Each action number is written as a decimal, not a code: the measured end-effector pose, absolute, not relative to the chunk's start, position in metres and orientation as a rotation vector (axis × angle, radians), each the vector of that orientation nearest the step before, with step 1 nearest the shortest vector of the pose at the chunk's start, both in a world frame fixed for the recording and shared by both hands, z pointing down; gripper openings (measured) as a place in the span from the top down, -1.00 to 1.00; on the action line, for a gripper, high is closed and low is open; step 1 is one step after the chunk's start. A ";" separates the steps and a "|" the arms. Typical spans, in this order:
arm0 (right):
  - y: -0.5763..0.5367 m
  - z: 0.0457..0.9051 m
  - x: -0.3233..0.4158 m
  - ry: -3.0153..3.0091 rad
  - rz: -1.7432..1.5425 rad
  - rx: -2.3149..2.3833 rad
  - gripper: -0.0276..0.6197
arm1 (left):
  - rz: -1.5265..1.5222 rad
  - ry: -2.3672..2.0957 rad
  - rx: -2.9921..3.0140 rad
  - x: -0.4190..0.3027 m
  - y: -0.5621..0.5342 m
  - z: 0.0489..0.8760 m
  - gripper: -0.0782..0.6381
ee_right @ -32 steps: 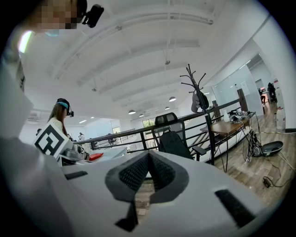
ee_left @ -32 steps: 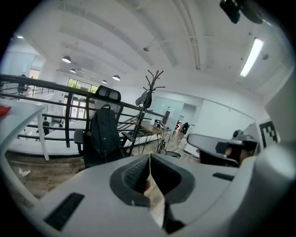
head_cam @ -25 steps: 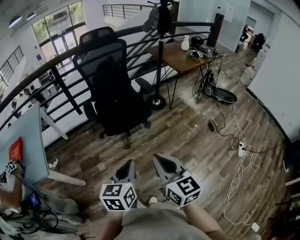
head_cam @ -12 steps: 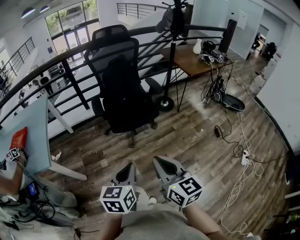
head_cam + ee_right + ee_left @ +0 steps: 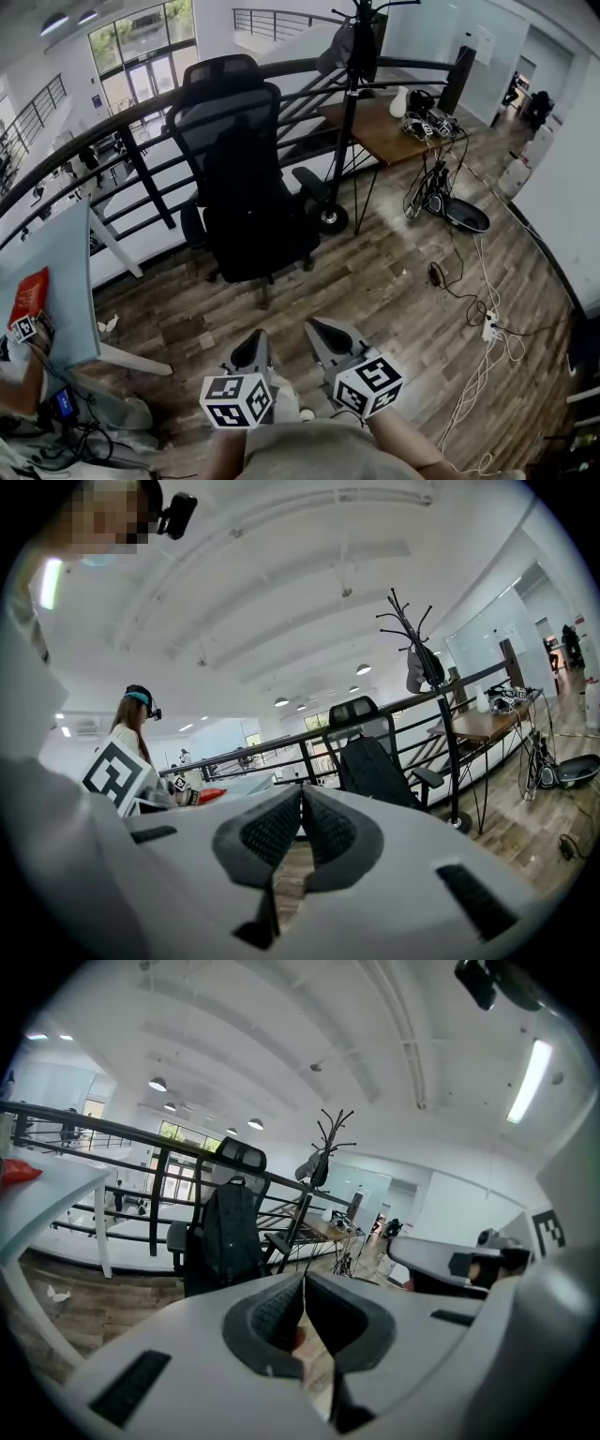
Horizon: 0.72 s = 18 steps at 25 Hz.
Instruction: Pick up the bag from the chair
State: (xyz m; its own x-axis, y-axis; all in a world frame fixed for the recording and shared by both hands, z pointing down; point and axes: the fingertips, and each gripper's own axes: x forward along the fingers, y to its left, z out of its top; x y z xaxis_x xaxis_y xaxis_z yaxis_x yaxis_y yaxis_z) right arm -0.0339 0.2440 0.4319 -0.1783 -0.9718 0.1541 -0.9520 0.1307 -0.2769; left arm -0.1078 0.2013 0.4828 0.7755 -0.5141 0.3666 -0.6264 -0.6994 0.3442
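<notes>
Bag (image 5: 248, 202) upright on chair (image 5: 208, 105) | left hand-held gripper (image 5: 251, 343) closed | right hand-held gripper (image 5: 320, 330) closed

closed left gripper (image 5: 302, 1283), bag (image 5: 232, 1234) on chair (image 5: 187, 1241)

A black railing (image 5: 148, 178) is running along the wooden floor (image 5: 394, 281). A wooden desk (image 5: 375, 136) is standing beside a coat stand (image 5: 349, 122).

Bare floor (image 5: 375, 281) between claws and chair (image 5: 239, 178).
</notes>
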 end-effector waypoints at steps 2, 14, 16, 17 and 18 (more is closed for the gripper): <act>0.225 0.432 -0.029 2.316 -0.490 -1.967 0.91 | 0.329 -0.864 2.504 -0.103 0.182 0.484 0.77; 0.105 0.425 -0.006 2.351 -0.484 -1.976 0.91 | 0.330 -0.859 2.483 -0.075 0.065 0.482 0.77; 0.087 0.425 -0.002 2.351 -0.491 -1.980 0.91 | 0.337 -0.852 2.482 -0.072 0.048 0.482 0.77; 0.079 0.424 -0.001 2.347 -0.492 -1.984 0.91 | 0.338 -0.850 2.482 -0.071 0.039 0.482 0.77; 0.070 0.424 0.001 2.343 -0.490 -1.987 0.91 | 0.339 -0.847 2.483 -0.070 0.031 0.481 0.77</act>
State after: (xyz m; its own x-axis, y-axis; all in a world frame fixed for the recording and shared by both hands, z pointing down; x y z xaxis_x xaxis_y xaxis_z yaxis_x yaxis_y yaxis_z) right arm 0.0006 0.0699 0.4237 -0.1837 -0.9667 0.1781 -0.9570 0.1345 -0.2569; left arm -0.0701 0.0305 0.4815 0.7763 -0.5039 0.3787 -0.6260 -0.6867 0.3695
